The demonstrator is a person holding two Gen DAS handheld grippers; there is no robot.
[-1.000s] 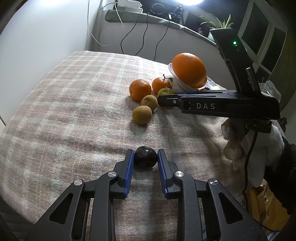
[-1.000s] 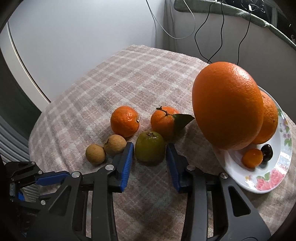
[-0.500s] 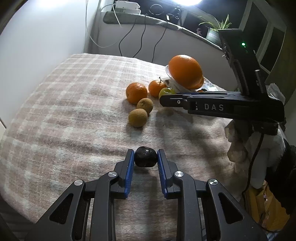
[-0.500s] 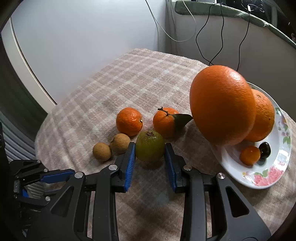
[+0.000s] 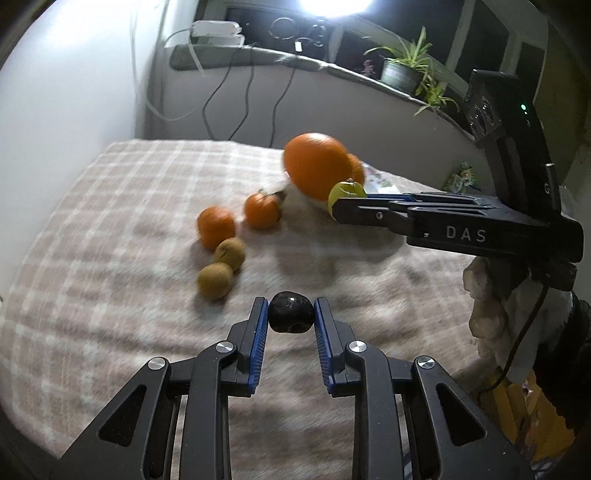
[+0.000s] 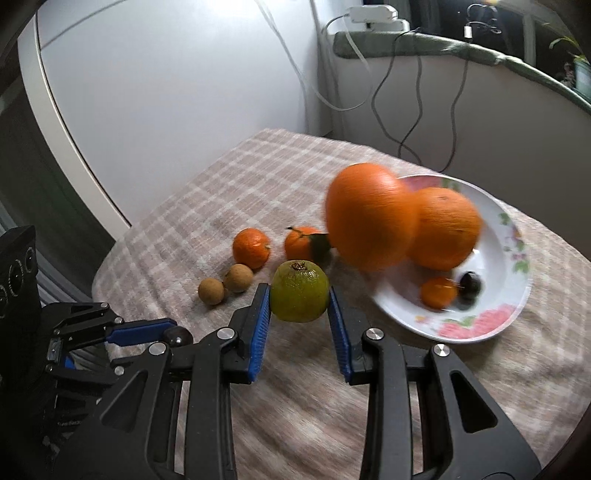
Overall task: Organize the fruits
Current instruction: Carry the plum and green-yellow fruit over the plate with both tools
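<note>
A rounded table under a pink-and-cream plaid cloth fills both views, backed by a white wall. A curved ledge runs behind it, with cables hanging down, a white power strip on top, and potted plants toward 1 o'clock. A bright lamp glares at 12 o'clock.

On the cloth sits a floral plate holding two big oranges – blurred – plus a small orange fruit and a dark fruit. At 9 o'clock of the plate lie two mandarins, one with a leaf, and just below them two brown fruits side by side.

The right gripper is clenched on a green fruit, pads pressing both flanks, clear of the cloth. The left gripper grasps a small black fruit between its blue pads, near the two brown fruits – at 4 o'clock of them.

The side of the right gripper reads "DAS" in white letters; a green light glows on its housing.
</note>
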